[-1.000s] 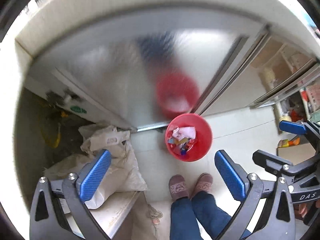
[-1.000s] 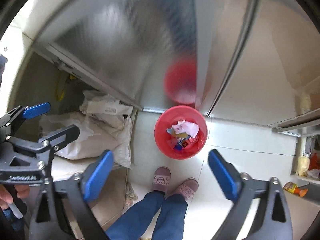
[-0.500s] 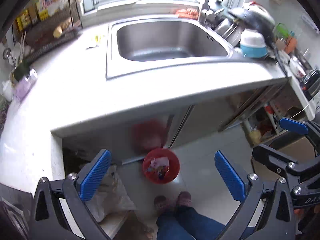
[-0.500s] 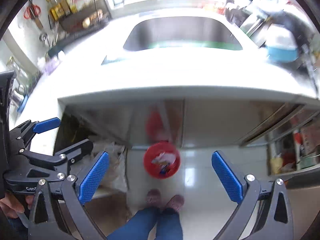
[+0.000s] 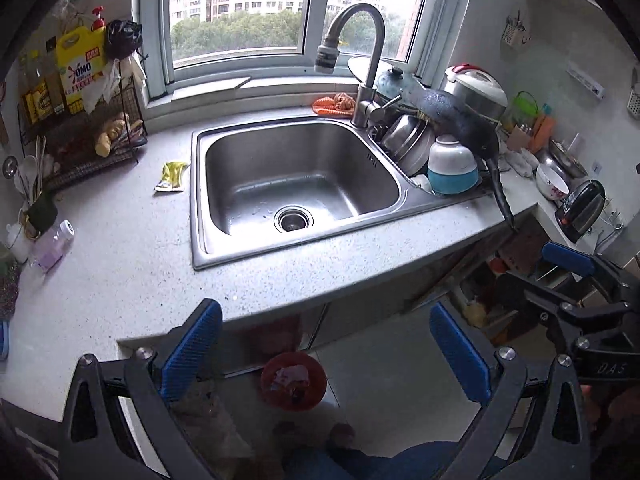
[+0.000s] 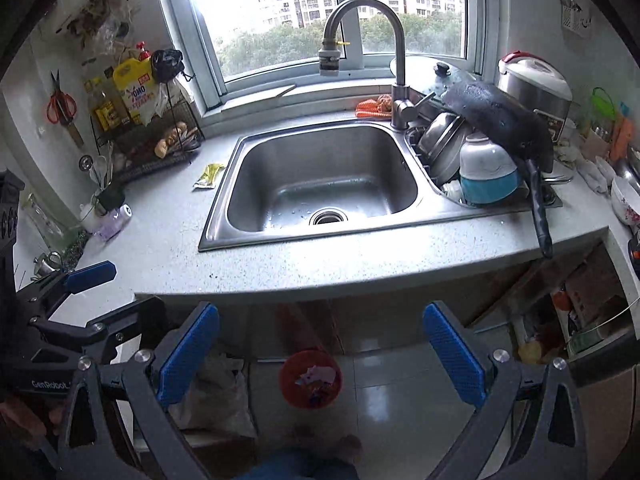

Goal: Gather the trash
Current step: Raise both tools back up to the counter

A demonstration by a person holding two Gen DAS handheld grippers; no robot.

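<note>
Both claws have tilted up since a second ago: back then they pointed straight down at the floor and the cabinet door, now the whole sink area is in view. The left claw (image 5: 326, 350) is spread wide with nothing between its blue pads, and the right claw (image 6: 320, 352) is the same, released and holding nothing. Each one shows up at the edge of the other's view, so they're side by side.

Below them on the tiled floor sits the red trash bin (image 5: 293, 381) with crumpled paper and wrappers inside, right in front of the cabinet under the sink. It filled the middle of both views before and now looks small and low in frame. The person's blue jeans and slippers are just barely in view at the bottom.

Further out, the speckled grey surface (image 5: 132, 264) now shows, with a stainless sink (image 5: 296, 184) set in it, basin bare. A yellow wrapper (image 5: 171, 176) lies flat on the surface just left of the sink rim. To the right of the basin, washed dishes are stacked, with a black wok (image 6: 500, 118) tilted on top.
</note>
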